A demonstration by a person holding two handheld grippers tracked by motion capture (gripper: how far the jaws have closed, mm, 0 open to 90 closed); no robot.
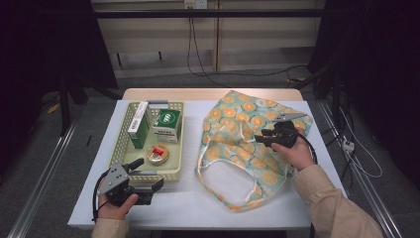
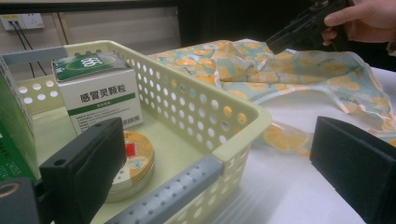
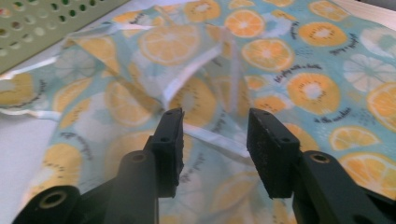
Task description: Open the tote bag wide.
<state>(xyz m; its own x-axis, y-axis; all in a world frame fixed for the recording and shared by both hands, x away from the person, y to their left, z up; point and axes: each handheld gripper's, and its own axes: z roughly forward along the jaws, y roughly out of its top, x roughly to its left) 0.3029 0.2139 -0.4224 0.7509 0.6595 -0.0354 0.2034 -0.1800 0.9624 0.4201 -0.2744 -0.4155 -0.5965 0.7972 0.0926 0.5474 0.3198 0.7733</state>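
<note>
Orange-print cloth bag (image 1: pixel 247 144) lies at centre-right of the high view, right under my right gripper (image 1: pixel 267 135).

Its jaws stand partly apart with nothing pinched, and a white handle strap (image 3: pixel 215 137) crosses the gap between them just ahead. The bag runs from upper right to its mouth at lower centre. My left gripper (image 1: pixel 148 174), wide open, rests at lower left by the yellow basket (image 1: pixel 126 121), so my right hand is far nearer.
</note>
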